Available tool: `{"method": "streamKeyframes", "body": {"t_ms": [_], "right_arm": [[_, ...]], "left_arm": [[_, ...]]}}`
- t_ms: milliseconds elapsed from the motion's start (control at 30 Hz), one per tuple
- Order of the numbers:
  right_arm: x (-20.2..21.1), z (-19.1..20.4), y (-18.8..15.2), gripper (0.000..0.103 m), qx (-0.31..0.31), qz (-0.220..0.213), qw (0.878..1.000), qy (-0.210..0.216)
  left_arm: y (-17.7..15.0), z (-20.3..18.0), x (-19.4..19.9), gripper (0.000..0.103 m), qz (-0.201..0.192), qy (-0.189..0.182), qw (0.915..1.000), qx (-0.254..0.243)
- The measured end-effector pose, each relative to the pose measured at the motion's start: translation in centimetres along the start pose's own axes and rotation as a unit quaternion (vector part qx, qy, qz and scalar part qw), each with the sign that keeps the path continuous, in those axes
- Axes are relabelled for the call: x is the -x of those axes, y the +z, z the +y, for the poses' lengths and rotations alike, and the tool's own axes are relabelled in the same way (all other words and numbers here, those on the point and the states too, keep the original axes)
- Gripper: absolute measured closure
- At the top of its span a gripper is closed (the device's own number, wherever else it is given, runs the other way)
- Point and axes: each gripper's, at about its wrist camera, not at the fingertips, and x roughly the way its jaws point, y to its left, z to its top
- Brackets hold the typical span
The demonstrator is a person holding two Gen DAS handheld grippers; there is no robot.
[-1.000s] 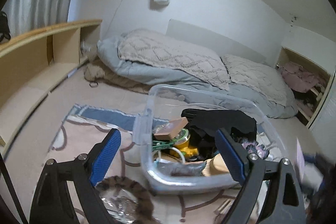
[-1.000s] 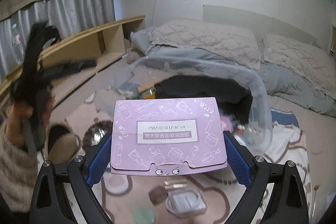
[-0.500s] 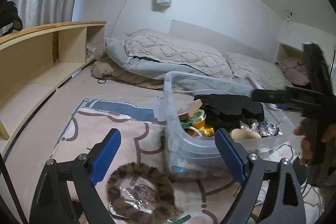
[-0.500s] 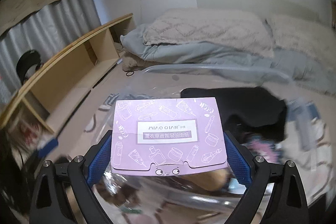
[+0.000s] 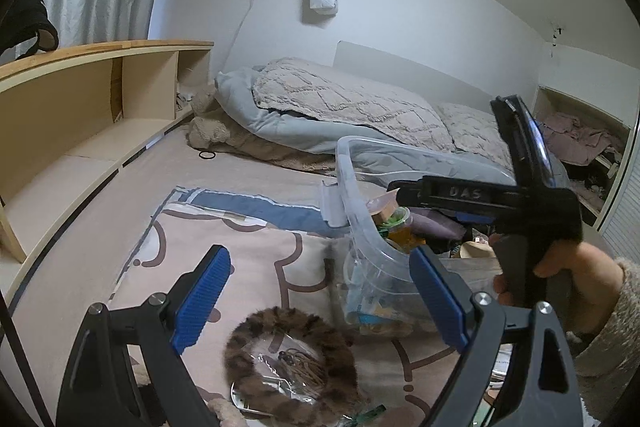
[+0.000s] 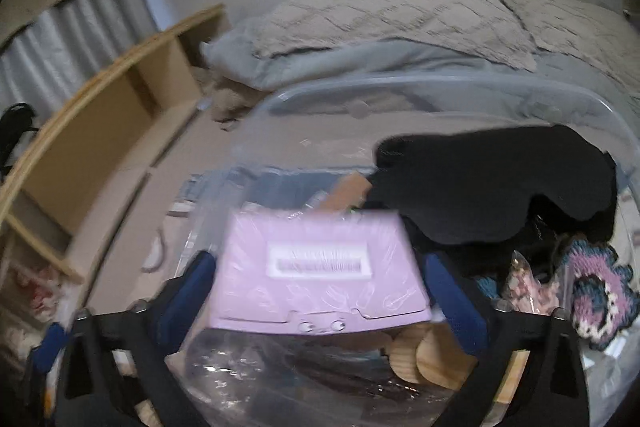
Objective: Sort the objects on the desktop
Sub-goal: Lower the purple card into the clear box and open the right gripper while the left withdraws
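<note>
Left gripper (image 5: 316, 291) gapes wide, empty, above a furry ring (image 5: 290, 367) on the rug. Right gripper (image 6: 320, 291) clamps a lilac carton (image 6: 320, 271) by its side edges over the clear bin (image 6: 440, 91); it looks light, crushable.

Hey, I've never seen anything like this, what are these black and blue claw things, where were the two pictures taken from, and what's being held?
No robot is here: a person holds a hand-operated gripper in each hand, each with a fisheye camera looking along its blue-padded fingers.

The left wrist view shows the left gripper open and empty above a patterned rug. On the rug sit a clear plastic bin full of small items and a furry brown ring. At the right edge you see the person's right hand gripping the other tool.

The right wrist view, blurred by motion, shows the right gripper with a lilac packet between its fingers, over the bin, where a black cloth already lies.
</note>
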Motion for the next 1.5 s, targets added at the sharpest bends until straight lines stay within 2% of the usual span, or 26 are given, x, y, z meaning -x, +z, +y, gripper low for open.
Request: {"method": "streamKeyframes", "body": {"t_ms": [367,433,533,633,733,867,967,1033,1067,1167,1300,1500], "right_arm": [[1.0,-0.5,-0.1,0.000,0.007,-0.018,1.000,0.018],[1.2,-0.6,-0.2,0.000,0.001,-0.011,0.999,0.034],[1.1,-0.9,-0.1,0.000,-0.026,0.037,0.996,0.072],[0.9,-0.8,0.1,0.000,-0.051,0.079,0.988,0.119],[0.0,-0.3,0.3,0.000,-0.074,0.113,0.981,0.142],[-3.0,-0.3,0.3,0.000,-0.132,0.171,0.960,0.179],[-4.9,-1.1,0.5,0.000,-0.180,0.173,0.950,0.188],[-5.7,-1.7,0.4,0.000,-0.198,0.171,0.947,0.184],[-5.8,-1.8,0.7,0.000,-0.199,0.162,0.951,0.175],[-5.5,-1.3,1.3,0.000,-0.191,0.155,0.952,0.185],[-3.9,-0.3,1.3,0.000,-0.140,0.140,0.965,0.173],[-1.0,-1.4,0.4,0.000,-0.099,0.119,0.973,0.169]], "left_arm": [[-0.2,-0.2,-0.2,0.011,0.009,-0.007,0.9999,-0.005],[-0.2,-0.4,-0.1,0.011,0.010,-0.009,0.9999,-0.007],[-0.2,-0.4,0.2,0.011,0.009,-0.011,0.9999,-0.010],[-0.2,-0.4,0.3,0.011,0.009,-0.011,0.9998,-0.011],[-0.3,-0.5,0.4,0.011,0.007,-0.012,0.9998,-0.015],[-0.3,-0.5,0.6,0.011,0.004,-0.010,0.9997,-0.022],[-0.3,-0.3,0.5,0.011,0.002,-0.010,0.9997,-0.021],[-0.3,-0.2,0.4,0.011,0.002,-0.009,0.9998,-0.020],[-0.3,-0.1,0.4,0.011,0.002,-0.009,0.9998,-0.019],[-0.5,0.1,0.2,0.011,0.004,-0.009,0.9998,-0.016],[-0.4,0.0,0.0,0.011,0.007,-0.010,0.9998,-0.015],[-0.3,-0.7,0.6,0.011,0.005,-0.011,0.9996,-0.024]]}}
